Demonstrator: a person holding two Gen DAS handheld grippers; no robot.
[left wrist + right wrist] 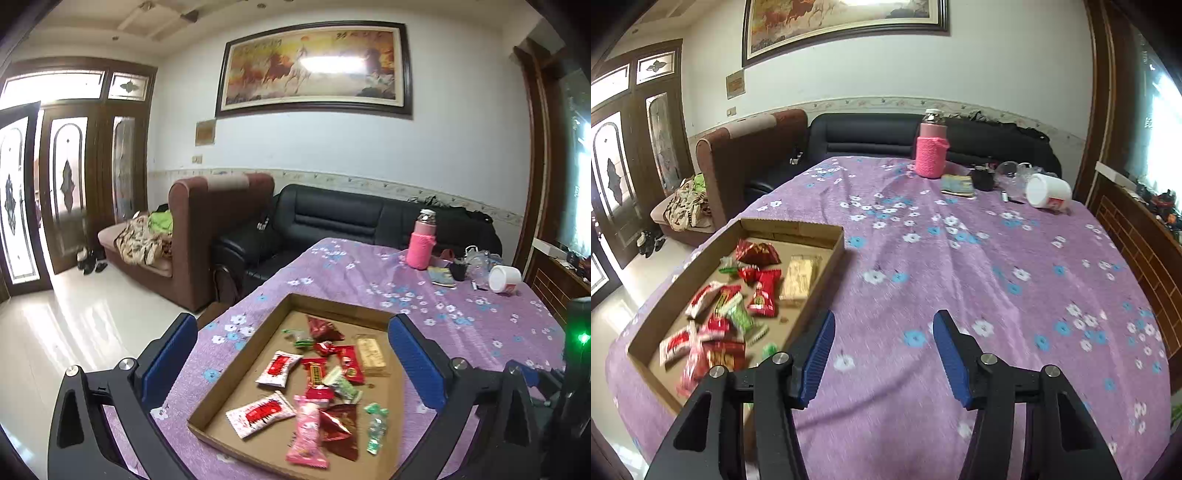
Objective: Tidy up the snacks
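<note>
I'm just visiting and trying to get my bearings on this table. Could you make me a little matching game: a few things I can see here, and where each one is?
Things:
1. pale gold bar snack
2. pink knitted bottle
3. white cup
4. right gripper

Places or states:
A. tipped on its side at the far right of the table
B. inside the cardboard tray
C. open over bare purple tablecloth
D. standing upright at the far edge

Pairs: 1-B, 2-D, 3-A, 4-C
</note>
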